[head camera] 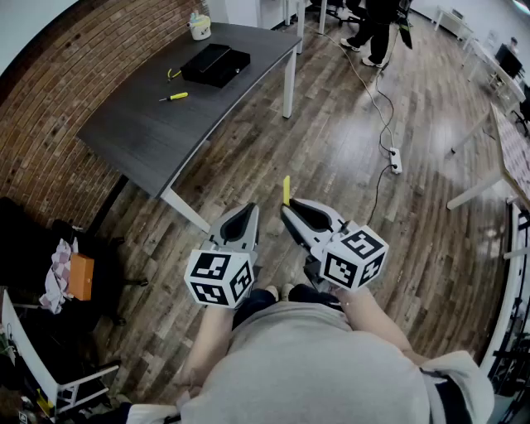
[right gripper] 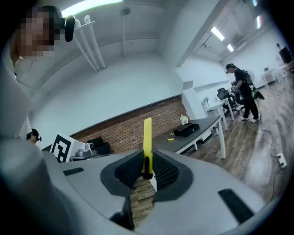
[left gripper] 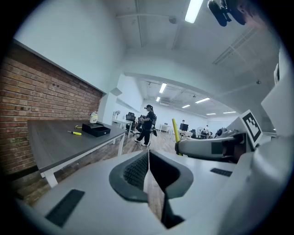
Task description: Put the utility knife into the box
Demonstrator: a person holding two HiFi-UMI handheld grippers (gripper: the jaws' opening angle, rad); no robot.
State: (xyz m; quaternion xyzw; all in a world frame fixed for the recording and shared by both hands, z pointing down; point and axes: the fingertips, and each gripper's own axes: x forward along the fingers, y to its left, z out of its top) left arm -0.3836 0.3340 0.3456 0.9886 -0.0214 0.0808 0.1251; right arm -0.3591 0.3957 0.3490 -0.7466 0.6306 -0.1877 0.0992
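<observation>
Right gripper (right gripper: 147, 170): pinching the yellow utility knife (right gripper: 147, 137) upright
Left gripper (left gripper: 148, 158): pressed together, empty
Box (head camera: 215, 65): black, seemingly open, on tabletop (head camera: 141, 124)

- Head view: bright, even indoor light. Heavy fisheye, black corners, straight lines bow near the edges.
- Soft sheen on the wood floor (head camera: 356, 157), strongest upper right. Weak shadow under the table (head camera: 157, 124); lower left is dim.
- Left gripper view: strip light (left gripper: 194, 10) overhead is blown out and more lights glow far back. Dark round vignette.
- The left gripper (left gripper: 148, 158) shell close to the lens is soft; the far room is fairly sharp.
- Right gripper view: tube light (right gripper: 92, 5) clips to white at top. Same vignette, with edges smeared.
- The right gripper (right gripper: 146, 161) shell is soft at the frame bottom, but the utility knife (right gripper: 147, 137) is crisp.
</observation>
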